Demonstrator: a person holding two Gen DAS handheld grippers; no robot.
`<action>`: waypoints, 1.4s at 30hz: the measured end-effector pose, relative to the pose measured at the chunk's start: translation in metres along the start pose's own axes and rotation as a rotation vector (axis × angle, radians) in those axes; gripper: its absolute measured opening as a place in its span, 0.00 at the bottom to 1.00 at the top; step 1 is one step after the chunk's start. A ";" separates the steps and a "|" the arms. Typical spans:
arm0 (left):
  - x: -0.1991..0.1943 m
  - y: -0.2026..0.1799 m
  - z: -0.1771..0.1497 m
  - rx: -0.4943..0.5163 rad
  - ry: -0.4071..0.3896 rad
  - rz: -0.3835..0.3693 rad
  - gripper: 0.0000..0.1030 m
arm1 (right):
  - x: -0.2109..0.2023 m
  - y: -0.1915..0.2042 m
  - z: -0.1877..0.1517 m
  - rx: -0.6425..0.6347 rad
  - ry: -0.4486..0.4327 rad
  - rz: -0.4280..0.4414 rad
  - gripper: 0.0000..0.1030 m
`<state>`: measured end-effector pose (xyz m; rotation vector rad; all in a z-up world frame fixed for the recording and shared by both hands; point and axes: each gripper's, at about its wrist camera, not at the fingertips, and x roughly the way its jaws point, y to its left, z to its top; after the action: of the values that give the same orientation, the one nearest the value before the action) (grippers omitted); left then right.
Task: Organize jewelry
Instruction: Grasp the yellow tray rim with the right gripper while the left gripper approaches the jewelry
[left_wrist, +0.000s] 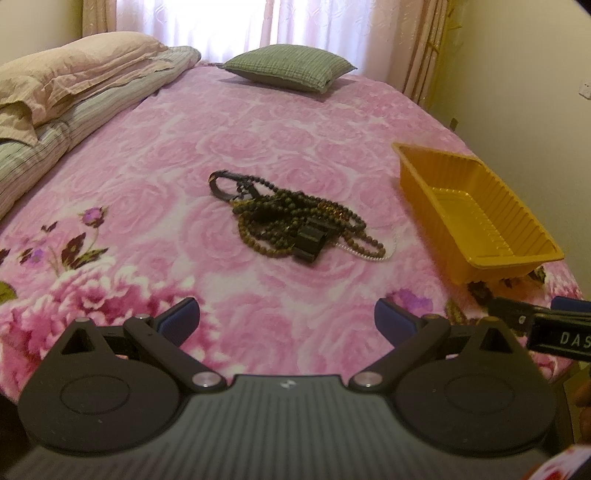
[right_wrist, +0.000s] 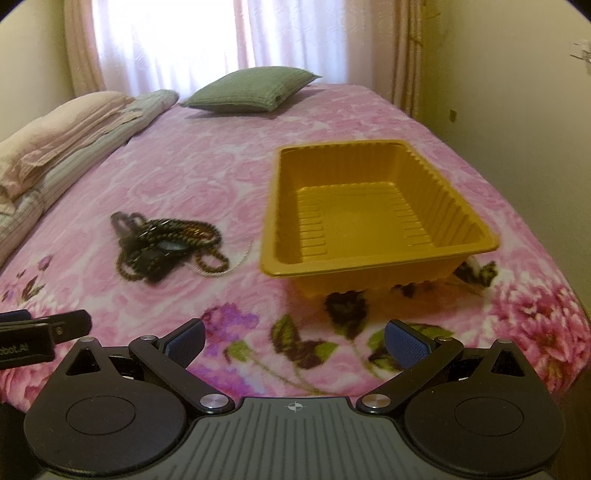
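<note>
A tangled heap of dark bead necklaces (left_wrist: 295, 218) with a black clip and a thin silver chain lies in the middle of the pink floral bedspread (left_wrist: 258, 147). The same bead heap (right_wrist: 166, 243) shows left of centre in the right wrist view. An empty yellow plastic tray (left_wrist: 476, 214) stands to its right, and that tray (right_wrist: 369, 210) fills the middle of the right wrist view. My left gripper (left_wrist: 287, 317) hovers open, short of the heap, nothing between its blue pads. My right gripper (right_wrist: 294, 345) is open too, in front of the tray.
A green cushion (left_wrist: 291, 66) lies at the far end of the bed. Folded pillows and a striped blanket (left_wrist: 74, 96) are stacked along the left side. A curtained window is behind, a yellow wall (right_wrist: 517, 129) on the right past the bed's edge.
</note>
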<state>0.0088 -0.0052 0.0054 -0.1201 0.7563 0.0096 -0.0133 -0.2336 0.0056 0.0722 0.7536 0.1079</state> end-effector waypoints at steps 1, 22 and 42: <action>0.001 -0.001 0.002 0.003 -0.003 -0.003 0.97 | -0.001 -0.004 0.001 0.010 -0.008 -0.010 1.00; 0.053 -0.027 0.027 0.025 0.006 -0.047 0.97 | 0.043 -0.139 0.063 0.036 -0.168 -0.209 0.87; 0.083 -0.035 0.025 0.019 0.045 -0.072 0.97 | 0.097 -0.183 0.051 0.158 -0.139 -0.001 0.38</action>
<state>0.0882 -0.0404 -0.0302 -0.1301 0.7966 -0.0686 0.1056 -0.4040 -0.0421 0.2277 0.6218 0.0417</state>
